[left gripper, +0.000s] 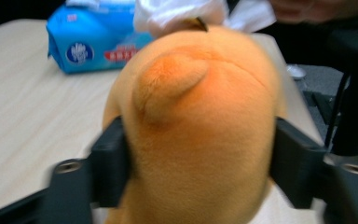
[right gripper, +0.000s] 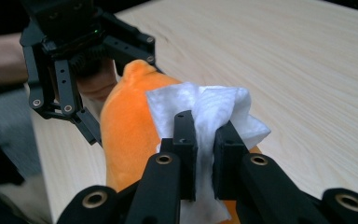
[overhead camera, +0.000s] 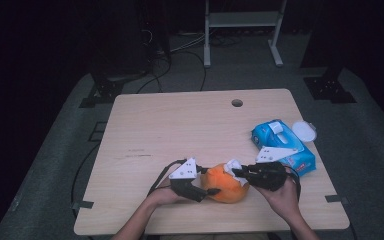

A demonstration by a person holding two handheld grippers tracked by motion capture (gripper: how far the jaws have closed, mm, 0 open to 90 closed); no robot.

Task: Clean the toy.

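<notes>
High view: left gripper clamps the orange plush toy at the table's near edge while right gripper pinches a white wipe against it; hard rubbing could probably squirm the soft toy free or tear the wipe.

Soft orange plush toy: lower body cut off by the bottom edge of the left gripper view; near jaws blurred. In the right gripper view its underside sits hidden behind the crumpled white tissue.
Blue plastic wet-wipe pack: top cropped by the frame edge, label print too small to read; in the high view partly covered by the right gripper.
Person's hand: cropped at the top edge.
</notes>
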